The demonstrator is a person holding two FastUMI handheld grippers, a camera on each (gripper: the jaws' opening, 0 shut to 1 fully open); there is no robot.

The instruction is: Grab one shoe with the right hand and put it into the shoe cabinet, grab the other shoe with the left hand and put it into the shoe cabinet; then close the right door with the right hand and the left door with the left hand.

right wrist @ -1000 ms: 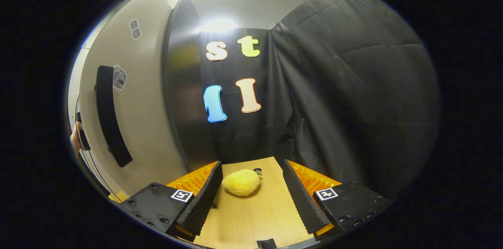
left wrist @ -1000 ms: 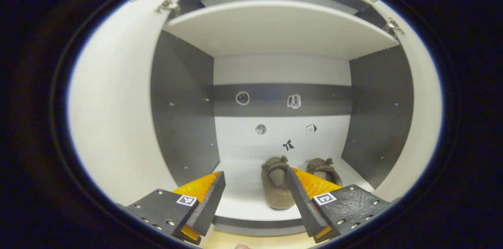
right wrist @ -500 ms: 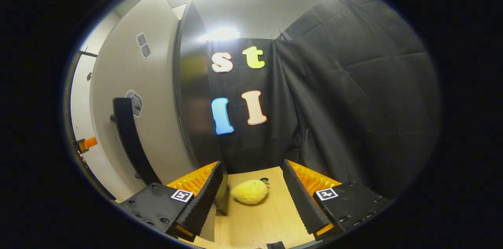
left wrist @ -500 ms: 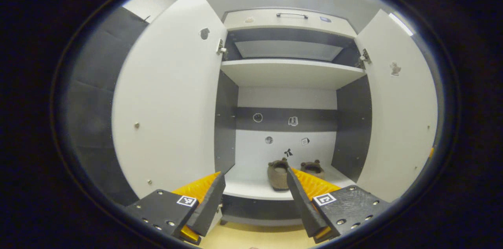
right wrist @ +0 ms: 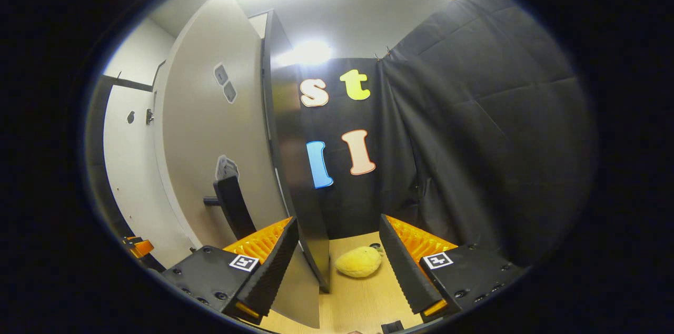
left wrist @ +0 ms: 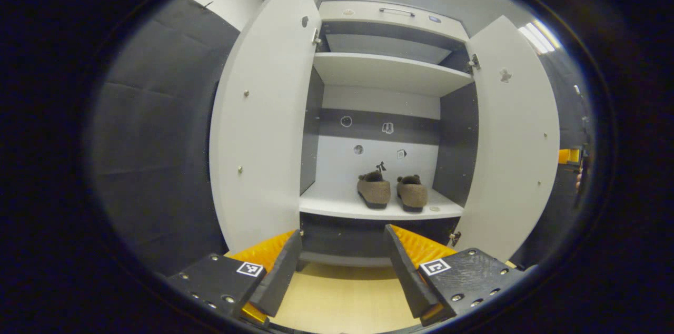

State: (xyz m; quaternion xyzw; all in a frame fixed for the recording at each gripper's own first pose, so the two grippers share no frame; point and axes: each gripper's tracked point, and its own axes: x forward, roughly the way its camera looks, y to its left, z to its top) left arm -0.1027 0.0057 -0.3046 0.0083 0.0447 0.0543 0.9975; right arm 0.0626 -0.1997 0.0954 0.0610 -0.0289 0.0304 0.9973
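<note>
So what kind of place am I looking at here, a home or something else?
Probably a staged recording booth, not a real home. A white shoe cabinet stands open with a pair of brown shoes on its shelf, black cloth hangs as walls, and a yellow plush toy lies on the wood floor.

two shoes [left wrist: 392, 192] side by side on cabinet shelf [left wrist: 337, 206], between open doors [left wrist: 263, 123]

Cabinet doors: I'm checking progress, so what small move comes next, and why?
Probably swing the right door shut with the right gripper: both shoes sit on the shelf, both doors stand open, and its open jaws straddle that door's edge.
</note>
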